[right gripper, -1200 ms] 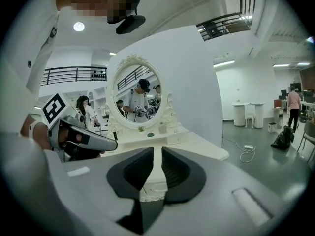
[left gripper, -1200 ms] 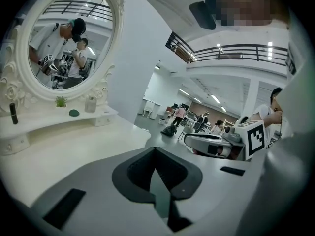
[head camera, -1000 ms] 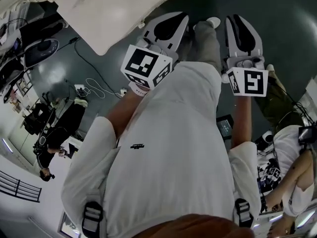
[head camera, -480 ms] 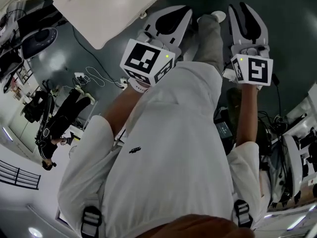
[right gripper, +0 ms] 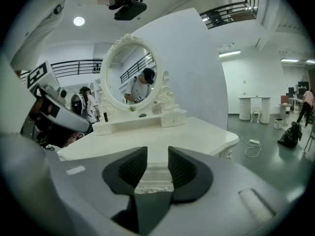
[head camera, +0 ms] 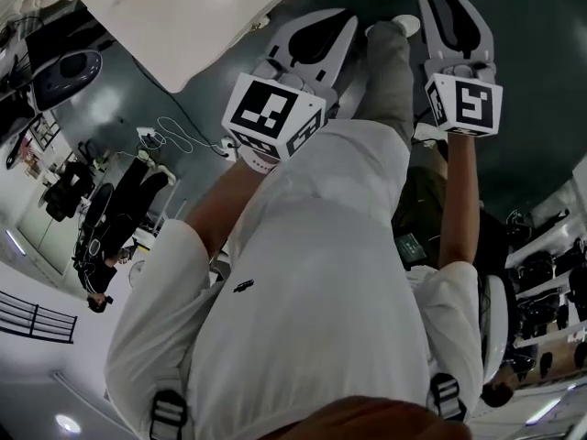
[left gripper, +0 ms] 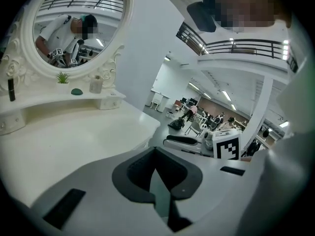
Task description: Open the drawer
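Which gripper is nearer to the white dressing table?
Left. The left gripper is just beside the dressing table; the right gripper, empty jaws just opening, is farther off beyond the person's leg, facing its front.

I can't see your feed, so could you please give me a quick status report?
Left gripper shut, empty. Right gripper empty, jaws just been opening. Shelf drawer shut, untouched. Nothing seen in the way.

I see dark glossy floor (head camera: 550,81), white wall (right gripper: 197,68), railed balcony (left gripper: 246,45) overhead, strip light (right gripper: 237,53) on ceiling, loose cable (right gripper: 253,149) on floor.
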Available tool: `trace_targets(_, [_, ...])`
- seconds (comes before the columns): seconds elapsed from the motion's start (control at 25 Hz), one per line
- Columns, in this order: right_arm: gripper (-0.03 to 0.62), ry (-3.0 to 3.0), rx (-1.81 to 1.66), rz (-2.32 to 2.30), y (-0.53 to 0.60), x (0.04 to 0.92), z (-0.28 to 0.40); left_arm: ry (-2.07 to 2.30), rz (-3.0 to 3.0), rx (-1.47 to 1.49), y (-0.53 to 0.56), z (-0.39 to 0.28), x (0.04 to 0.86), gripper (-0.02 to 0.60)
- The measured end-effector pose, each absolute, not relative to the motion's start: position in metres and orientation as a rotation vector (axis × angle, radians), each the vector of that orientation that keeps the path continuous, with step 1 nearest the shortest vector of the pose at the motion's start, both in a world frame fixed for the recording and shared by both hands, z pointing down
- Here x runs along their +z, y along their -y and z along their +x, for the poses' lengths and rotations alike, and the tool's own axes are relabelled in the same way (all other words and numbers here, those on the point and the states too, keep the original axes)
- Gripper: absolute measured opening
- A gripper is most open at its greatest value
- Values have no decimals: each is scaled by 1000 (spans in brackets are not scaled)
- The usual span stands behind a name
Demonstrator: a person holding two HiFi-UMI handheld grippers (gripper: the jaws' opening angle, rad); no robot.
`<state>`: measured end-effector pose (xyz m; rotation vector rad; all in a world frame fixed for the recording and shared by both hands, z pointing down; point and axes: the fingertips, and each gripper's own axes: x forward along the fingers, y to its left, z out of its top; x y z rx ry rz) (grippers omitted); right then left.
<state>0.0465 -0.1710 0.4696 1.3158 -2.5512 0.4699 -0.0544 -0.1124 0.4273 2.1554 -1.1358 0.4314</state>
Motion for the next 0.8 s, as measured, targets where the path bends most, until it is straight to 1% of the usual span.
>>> trace_targets(0.16, [146,2524,504,1323,178,490,42,1138,2136,437,112,-59,437,9])
trace_targets(0.44, [153,2478,467,1301,191,534,43,1173,2108,437,114,-57,454,9])
trace_targets(0.8, [175,2411,377,1240,208,570,34,1179,2078,448,117,-69,462,9])
